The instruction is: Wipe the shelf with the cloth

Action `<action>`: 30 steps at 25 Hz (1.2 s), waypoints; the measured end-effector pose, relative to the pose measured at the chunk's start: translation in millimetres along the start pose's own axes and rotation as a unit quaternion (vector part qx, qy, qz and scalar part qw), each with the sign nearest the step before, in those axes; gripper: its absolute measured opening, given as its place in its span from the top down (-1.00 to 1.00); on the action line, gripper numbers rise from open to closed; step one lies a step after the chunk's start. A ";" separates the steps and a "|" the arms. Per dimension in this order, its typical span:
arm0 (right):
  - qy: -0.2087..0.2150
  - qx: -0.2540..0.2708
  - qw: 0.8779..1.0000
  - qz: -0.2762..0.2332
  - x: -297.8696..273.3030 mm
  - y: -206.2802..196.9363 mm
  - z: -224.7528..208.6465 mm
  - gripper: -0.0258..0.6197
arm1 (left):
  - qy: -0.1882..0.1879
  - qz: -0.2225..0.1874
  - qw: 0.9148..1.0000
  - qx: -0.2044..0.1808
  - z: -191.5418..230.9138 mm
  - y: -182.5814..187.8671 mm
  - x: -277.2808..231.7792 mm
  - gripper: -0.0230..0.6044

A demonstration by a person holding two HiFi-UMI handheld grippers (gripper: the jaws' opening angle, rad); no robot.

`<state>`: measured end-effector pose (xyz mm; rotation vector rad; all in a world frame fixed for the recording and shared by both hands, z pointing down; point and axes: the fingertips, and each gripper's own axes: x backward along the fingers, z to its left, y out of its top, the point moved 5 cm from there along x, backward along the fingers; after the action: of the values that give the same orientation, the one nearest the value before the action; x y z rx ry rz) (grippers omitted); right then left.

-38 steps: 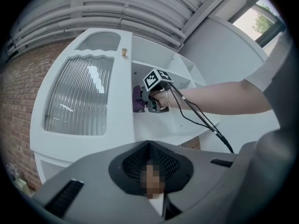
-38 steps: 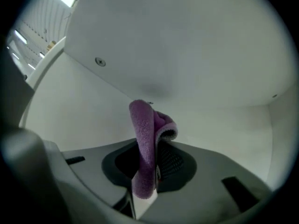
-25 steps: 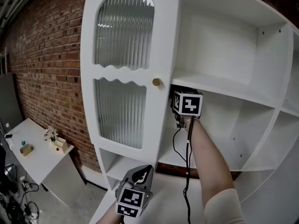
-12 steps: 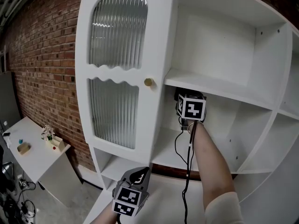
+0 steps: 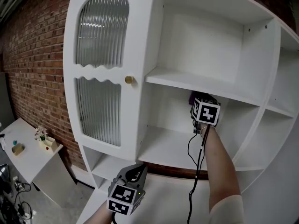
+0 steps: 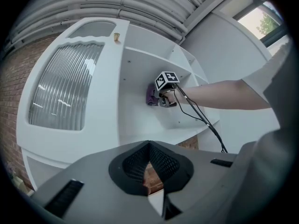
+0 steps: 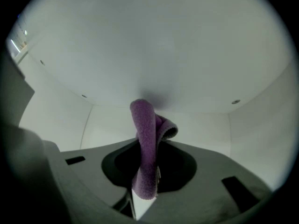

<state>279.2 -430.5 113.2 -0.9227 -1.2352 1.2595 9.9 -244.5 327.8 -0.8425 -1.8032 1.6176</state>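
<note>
A red brick wall (image 5: 37, 55) runs behind a tall white shelf unit (image 5: 187, 80) whose arched door (image 5: 100, 69) of ribbed glass stands open on the unit's left, a brass knob (image 5: 129, 80) on its edge. Only the head view takes in the low white table (image 5: 25, 155) down to the left of the unit, with small trinkets on it.

The right gripper (image 7: 147, 171) reaches into the unit's middle compartment, just under the upper board. Its own view alone shows the grip: the jaws are clamped on a folded purple cloth (image 7: 142, 139), whose far end meets a white panel, a soft shadow where they touch. From the left gripper view that panel reads as the compartment's back wall.

The left gripper (image 6: 150, 171) hangs low in front of the unit, well clear of it, jaws drawn together on nothing. A black cable (image 5: 196, 171) trails down along the forearm (image 5: 217, 162).

Every compartment is bare, and there is free room on both sides of the cloth
</note>
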 end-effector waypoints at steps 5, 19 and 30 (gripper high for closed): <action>-0.051 -0.007 0.999 0.013 13.3 -1.3 -51.1 0.68 | -0.015 -0.003 1.000 -0.001 -18.3 4.6 -11.8 0.89; -0.101 -0.045 0.994 0.014 40.3 -9.2 -98.8 0.68 | -0.026 0.003 1.000 0.013 -40.1 -6.8 -23.5 0.89; 0.120 -0.059 0.989 0.059 39.0 -26.2 68.5 0.68 | -0.021 0.002 1.000 0.020 -17.7 -8.0 8.6 0.89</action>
<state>212.6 -404.6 155.4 -1.2131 -1.0853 1.1372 17.3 -227.2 337.8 -0.8000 -1.7926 1.6791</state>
